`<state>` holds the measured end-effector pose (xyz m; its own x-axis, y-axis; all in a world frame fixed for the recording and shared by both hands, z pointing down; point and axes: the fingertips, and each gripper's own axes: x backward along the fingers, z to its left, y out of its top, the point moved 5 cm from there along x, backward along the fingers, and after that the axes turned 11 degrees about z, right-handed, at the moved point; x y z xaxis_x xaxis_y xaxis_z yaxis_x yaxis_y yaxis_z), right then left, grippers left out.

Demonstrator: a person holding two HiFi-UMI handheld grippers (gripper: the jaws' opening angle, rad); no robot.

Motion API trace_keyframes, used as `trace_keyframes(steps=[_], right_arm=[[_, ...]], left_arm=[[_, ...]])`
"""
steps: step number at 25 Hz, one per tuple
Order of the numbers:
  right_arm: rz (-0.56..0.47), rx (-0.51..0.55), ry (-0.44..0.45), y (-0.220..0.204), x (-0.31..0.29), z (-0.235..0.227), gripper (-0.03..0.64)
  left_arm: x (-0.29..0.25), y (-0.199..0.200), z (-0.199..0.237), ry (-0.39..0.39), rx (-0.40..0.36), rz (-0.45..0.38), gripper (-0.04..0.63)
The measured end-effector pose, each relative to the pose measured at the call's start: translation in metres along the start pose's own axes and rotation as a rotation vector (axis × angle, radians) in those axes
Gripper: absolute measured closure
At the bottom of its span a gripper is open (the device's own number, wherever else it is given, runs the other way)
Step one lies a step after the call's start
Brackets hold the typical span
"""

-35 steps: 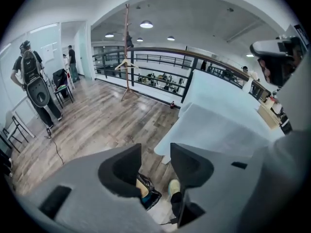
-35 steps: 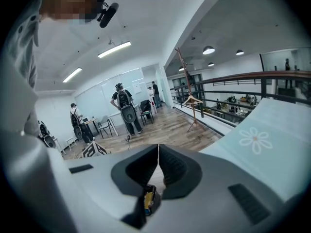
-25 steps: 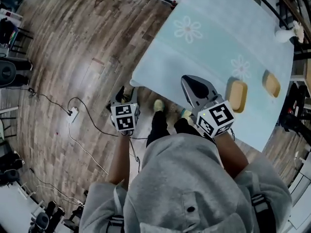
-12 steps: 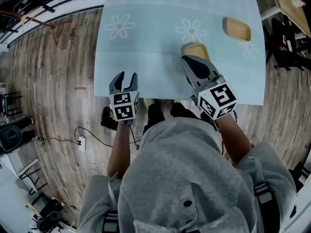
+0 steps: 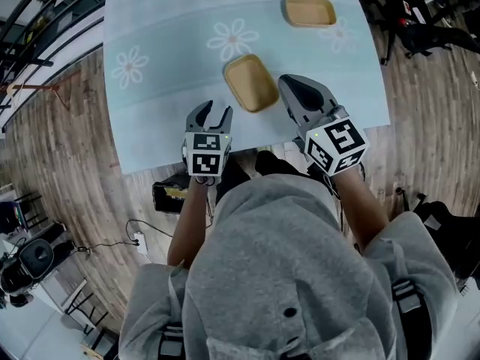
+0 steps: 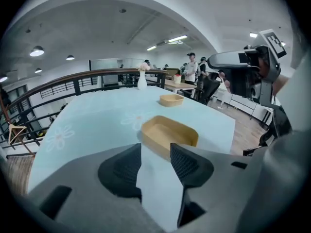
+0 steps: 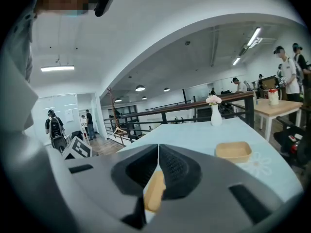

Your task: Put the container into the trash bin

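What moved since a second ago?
The person turned to face the table, so the left hand-held gripper and right hand-held gripper swung in over its near edge, either side of the near container. Nothing was grabbed or let go. Left jaws stayed open, right shut; the far container and near one lay still.

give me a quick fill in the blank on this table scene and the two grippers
1. Counting the near container and the far container, the table holds ___ tan containers.
2. The left gripper has its jaws ___, with only tablecloth between them.
3. The right gripper has its jaws ___, gripping nothing.
Missing words: two; open; shut
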<state>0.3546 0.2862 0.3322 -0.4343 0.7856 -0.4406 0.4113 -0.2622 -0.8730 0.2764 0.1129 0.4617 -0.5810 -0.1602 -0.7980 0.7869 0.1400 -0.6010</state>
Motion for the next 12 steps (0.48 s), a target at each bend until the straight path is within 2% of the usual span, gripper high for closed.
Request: trace_keyframes(steps=[5, 12], right_arm=[[-0.022, -0.035, -0.044, -0.014, 0.023, -0.029, 0.588], [-0.037, -0.064, -0.064, -0.026, 0.046, -0.058, 0.588]], left_arm=[[-0.022, 0.016, -0.043, -0.086, -0.087, 0.027, 0.408], [-0.053, 0.019, -0.095, -0.126, -0.224, 0.099, 0.404]])
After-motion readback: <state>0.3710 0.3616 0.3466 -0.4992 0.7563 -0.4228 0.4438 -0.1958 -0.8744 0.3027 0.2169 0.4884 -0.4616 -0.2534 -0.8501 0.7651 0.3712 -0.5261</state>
